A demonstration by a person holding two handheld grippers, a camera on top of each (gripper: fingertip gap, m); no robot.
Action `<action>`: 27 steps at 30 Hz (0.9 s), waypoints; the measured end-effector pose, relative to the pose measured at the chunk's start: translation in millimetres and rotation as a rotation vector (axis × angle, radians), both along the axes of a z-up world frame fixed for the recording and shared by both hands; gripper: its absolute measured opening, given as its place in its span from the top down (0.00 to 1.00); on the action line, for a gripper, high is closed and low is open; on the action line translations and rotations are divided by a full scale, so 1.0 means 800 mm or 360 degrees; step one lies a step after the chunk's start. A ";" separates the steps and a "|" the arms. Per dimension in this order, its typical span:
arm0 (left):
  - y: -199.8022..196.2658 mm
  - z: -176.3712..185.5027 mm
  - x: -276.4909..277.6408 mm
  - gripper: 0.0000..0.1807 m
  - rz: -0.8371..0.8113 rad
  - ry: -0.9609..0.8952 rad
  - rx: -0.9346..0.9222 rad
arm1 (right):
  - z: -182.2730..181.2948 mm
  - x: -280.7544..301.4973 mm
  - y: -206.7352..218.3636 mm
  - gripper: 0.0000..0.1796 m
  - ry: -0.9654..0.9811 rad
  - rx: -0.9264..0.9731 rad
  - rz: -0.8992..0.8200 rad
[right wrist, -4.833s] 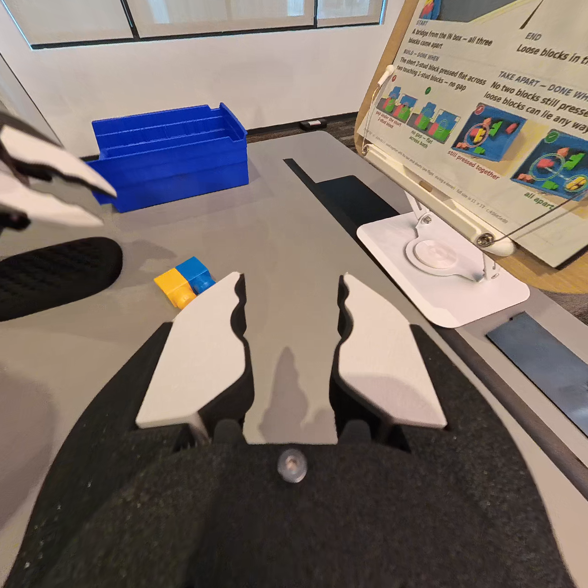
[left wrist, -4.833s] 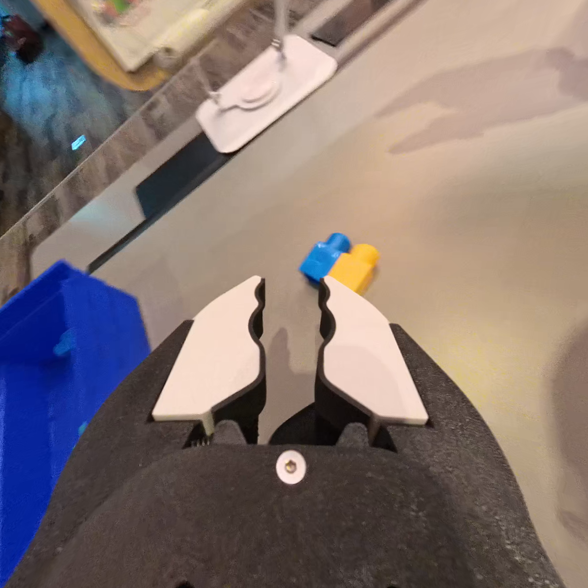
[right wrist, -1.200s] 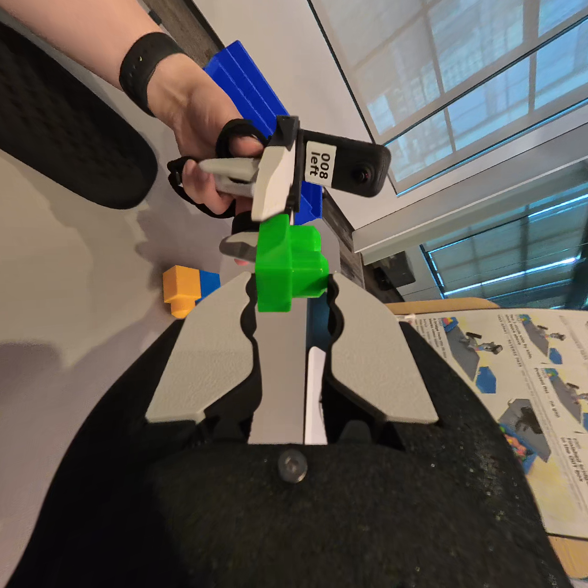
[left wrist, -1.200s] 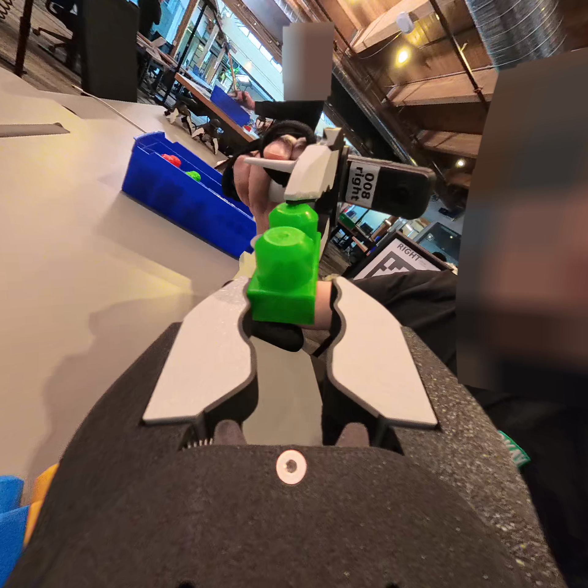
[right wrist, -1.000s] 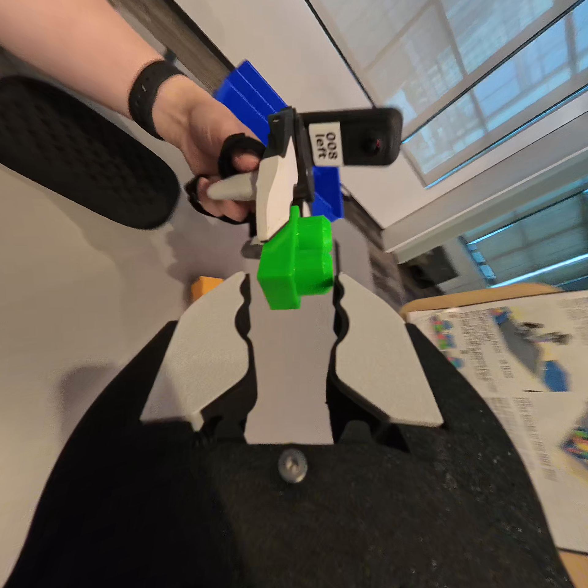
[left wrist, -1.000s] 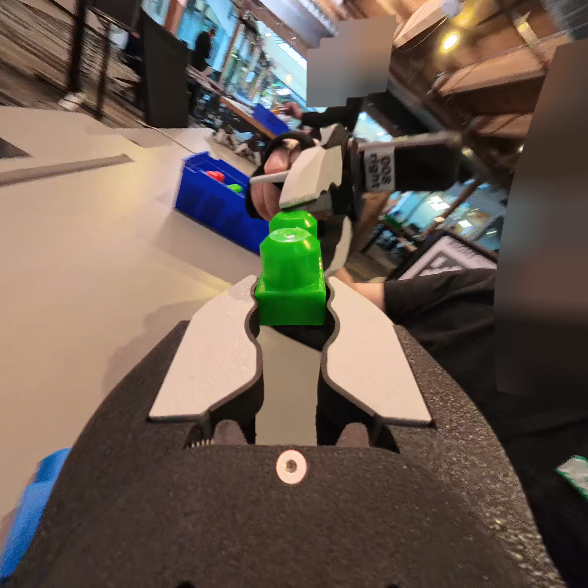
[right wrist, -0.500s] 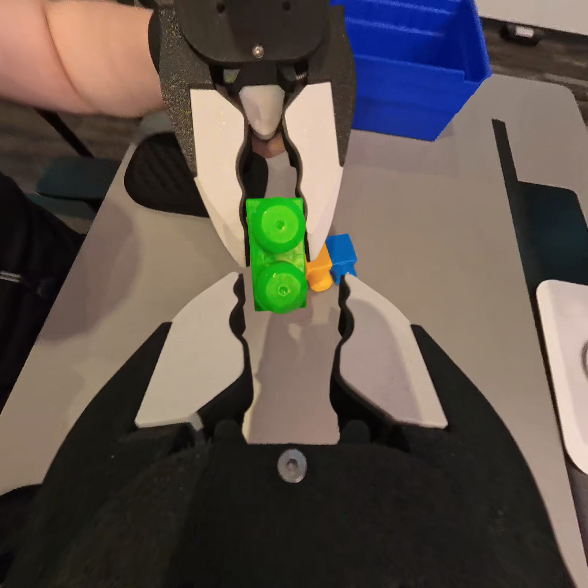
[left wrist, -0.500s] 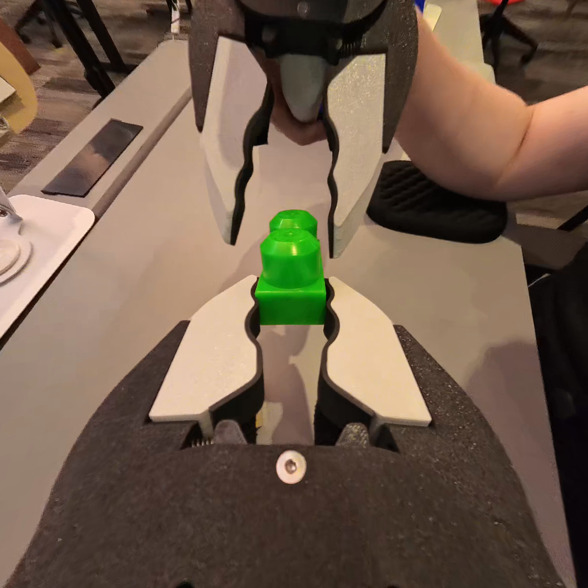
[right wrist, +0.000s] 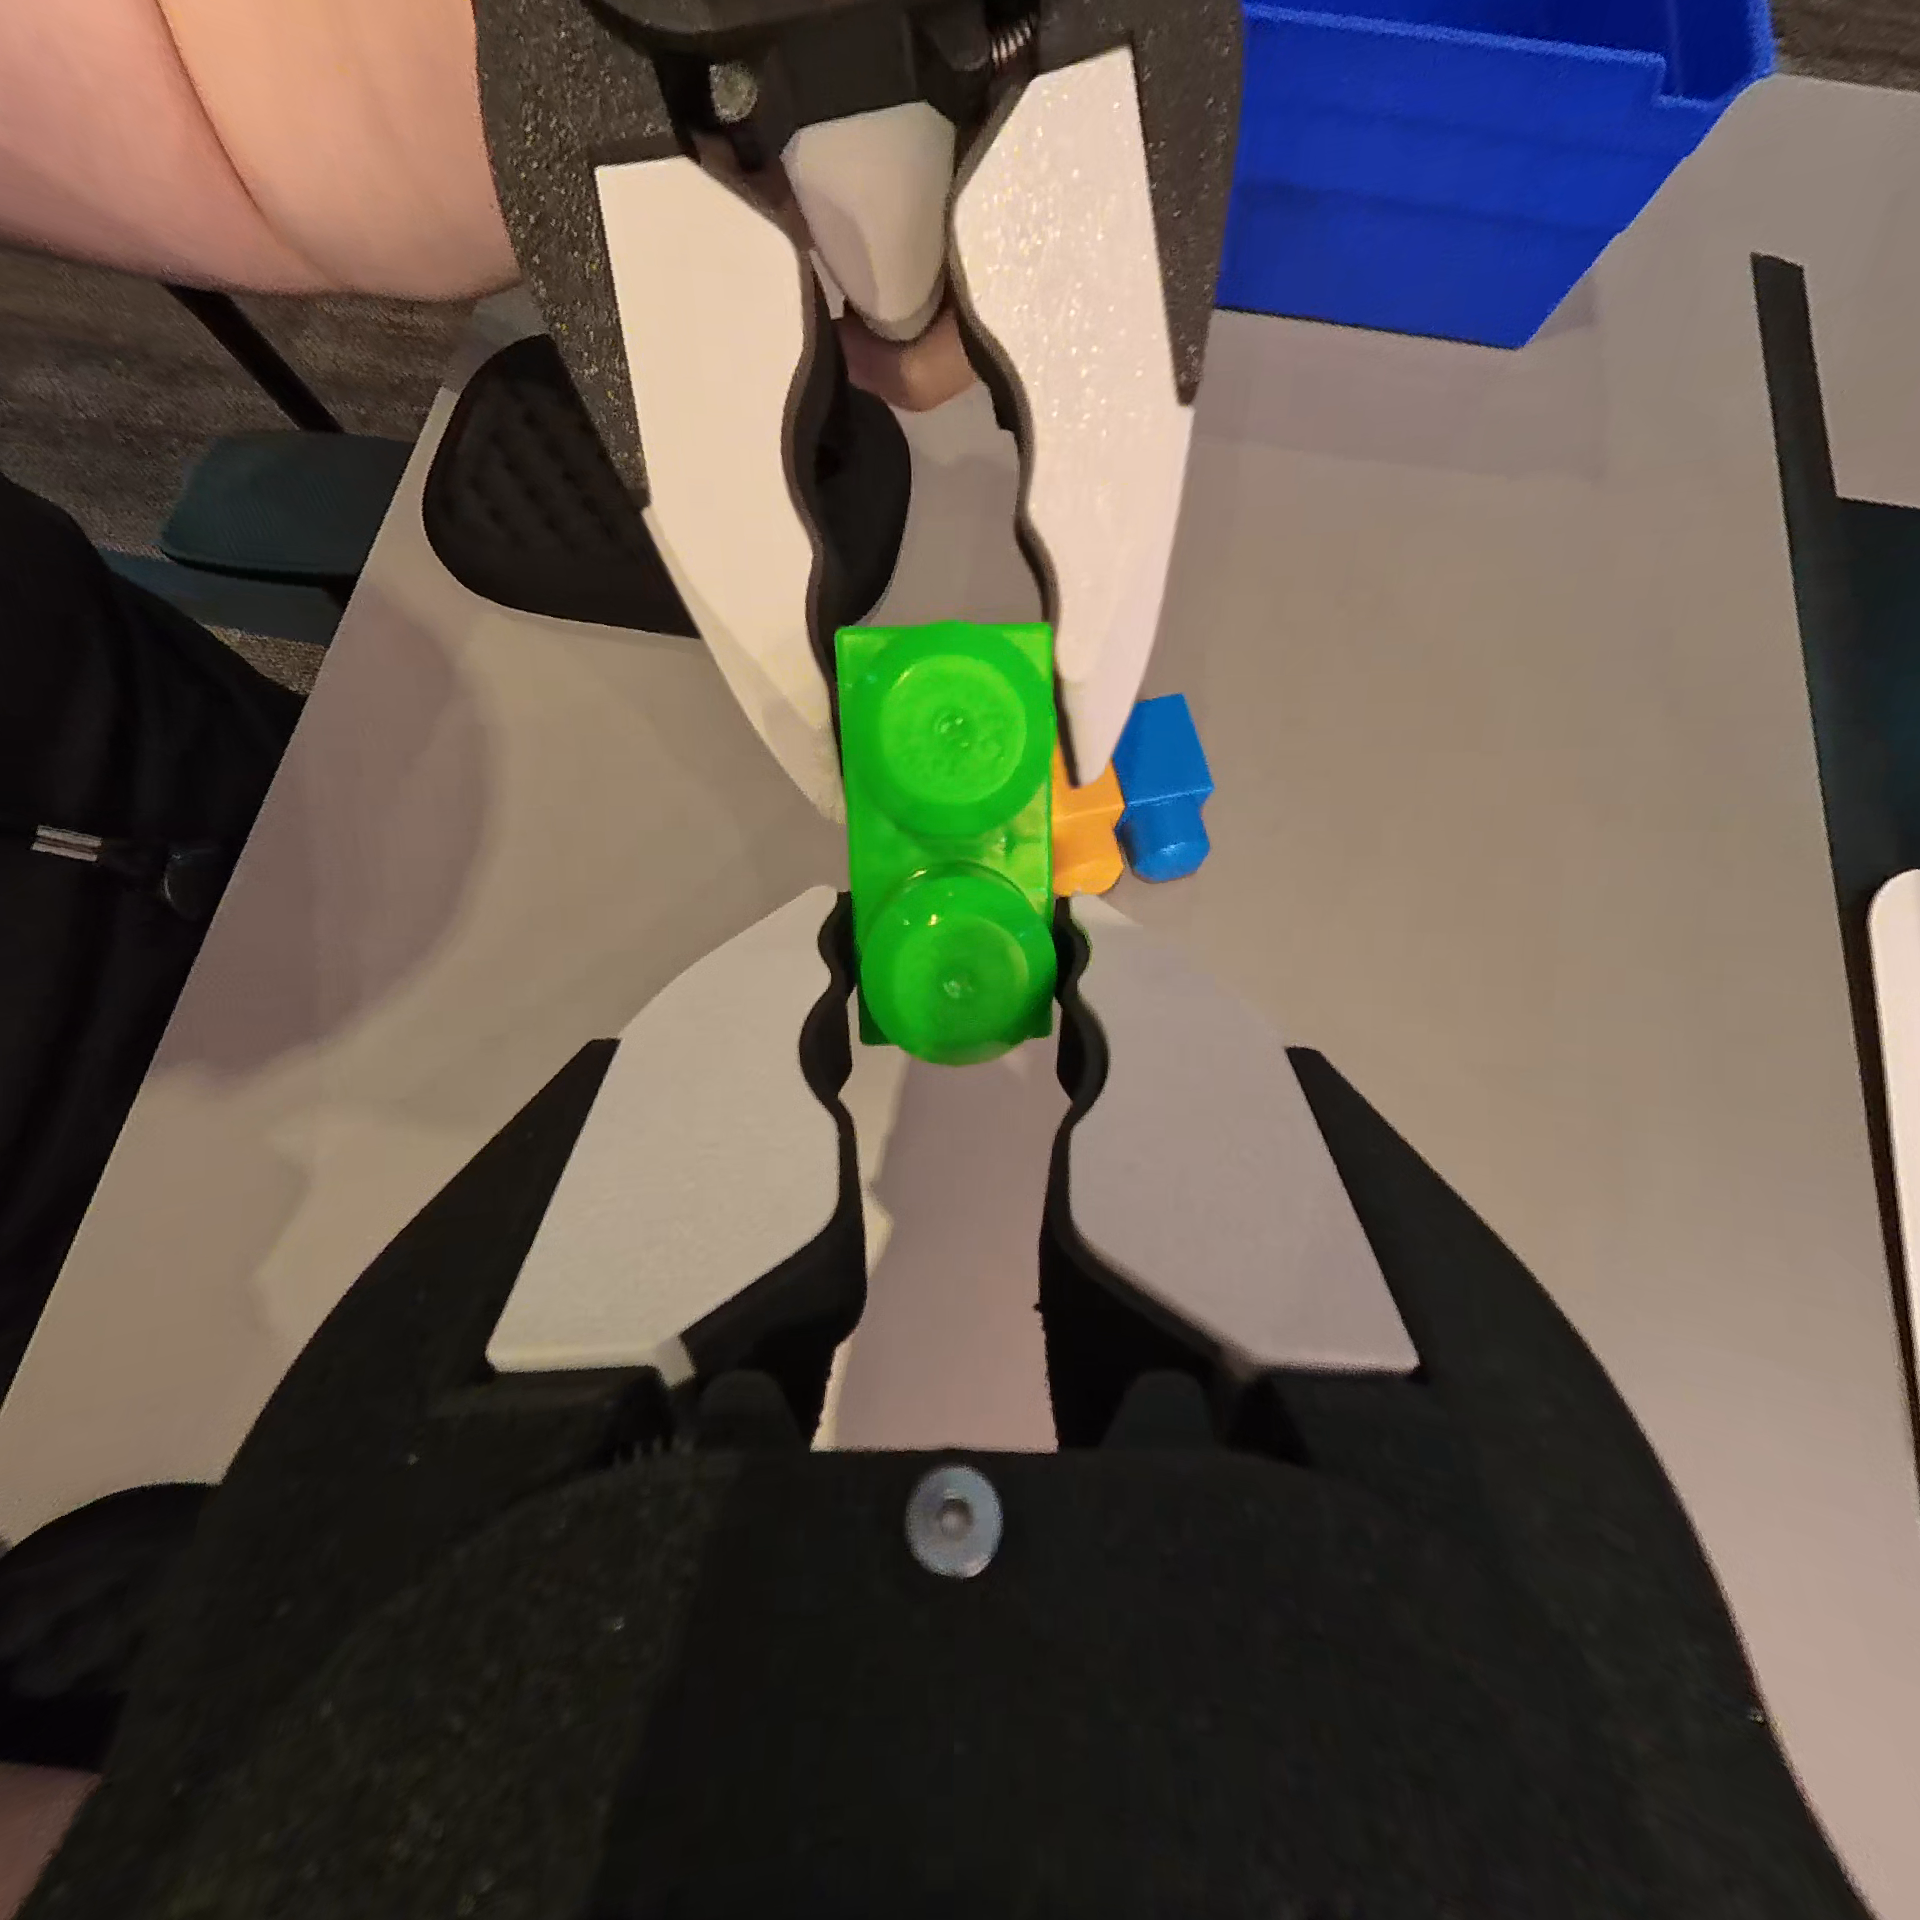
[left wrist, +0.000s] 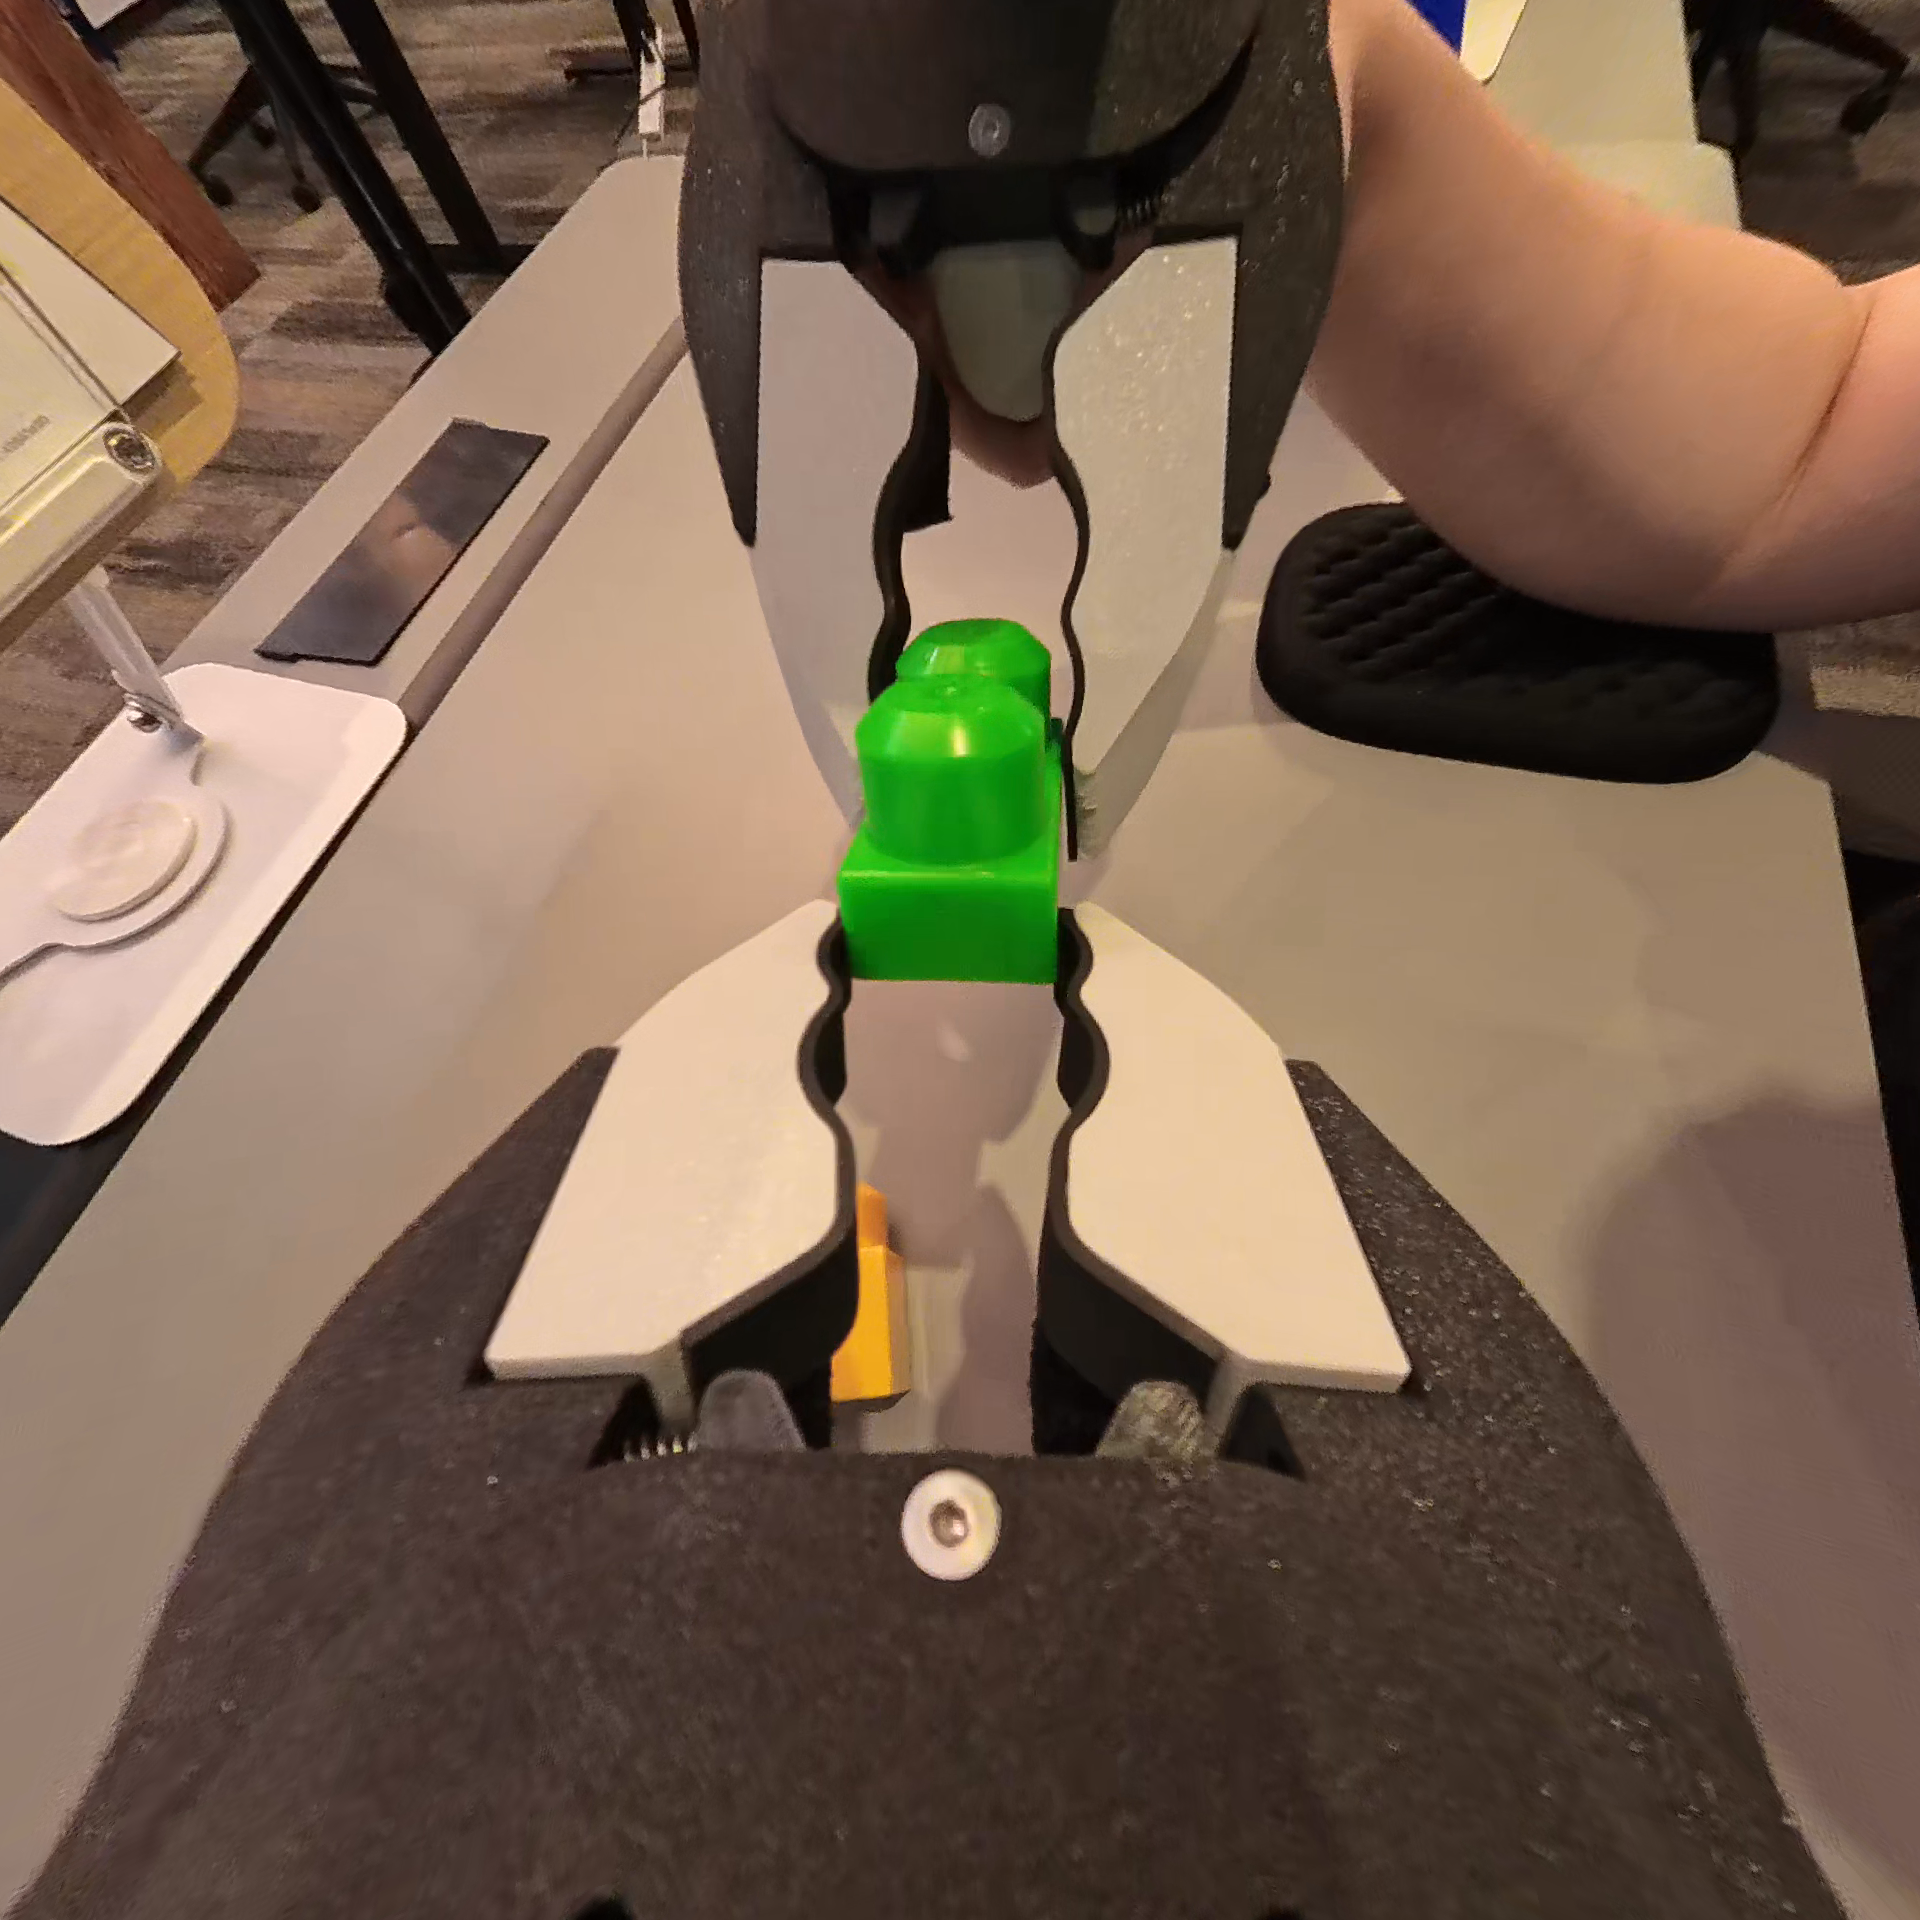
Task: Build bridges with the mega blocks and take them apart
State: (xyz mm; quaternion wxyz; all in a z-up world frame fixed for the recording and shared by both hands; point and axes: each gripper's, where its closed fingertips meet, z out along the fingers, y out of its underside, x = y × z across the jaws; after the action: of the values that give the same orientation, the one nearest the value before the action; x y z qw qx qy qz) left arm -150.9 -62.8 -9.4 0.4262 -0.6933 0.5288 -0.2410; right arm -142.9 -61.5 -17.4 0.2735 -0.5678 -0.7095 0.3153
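Both the left gripper [left wrist: 951, 940] and the right gripper [right wrist: 951, 971] are gripping the green block [right wrist: 948, 836]; uneven pulling could be dropping it beside the orange block [right wrist: 1086, 831].

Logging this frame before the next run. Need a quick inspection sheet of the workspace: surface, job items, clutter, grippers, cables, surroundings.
Surface: grey table, bare apart from the items below.
Job's things: green two-stud block held above the table, studs up; orange block and blue block lying side by side, touching, on the table; blue bin at the far edge.
Clutter: black padded rest; white stand base.
Grippers: left gripper shut on one end of the green block; right gripper shut on the other end.
Cables: nothing seen.
Surroundings: carpet floor, dark table legs.
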 end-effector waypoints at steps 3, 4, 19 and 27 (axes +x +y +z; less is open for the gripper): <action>0.000 0.000 0.002 0.80 0.0008 -0.0015 -0.0006 | -0.004 0.000 0.001 0.80 -0.0026 0.0027 -0.0004; 0.001 -0.001 0.002 0.80 0.0011 -0.0002 0.0003 | -0.005 0.001 0.002 0.80 -0.0039 0.0037 -0.0010; -0.002 -0.005 0.009 0.80 -0.0004 -0.0005 -0.0004 | -0.004 -0.004 -0.003 0.80 -0.0014 -0.0002 0.0015; 0.025 -0.009 -0.036 0.70 0.0229 0.0154 0.0063 | -0.002 0.002 0.014 0.80 -0.0003 0.0054 -0.0068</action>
State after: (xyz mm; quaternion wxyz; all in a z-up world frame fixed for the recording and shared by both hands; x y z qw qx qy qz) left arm -179.6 -42.7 -16.8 0.4301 -0.7317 0.5023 -0.1654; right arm -141.3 -50.4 -18.9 0.2890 -0.5785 -0.7027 0.2968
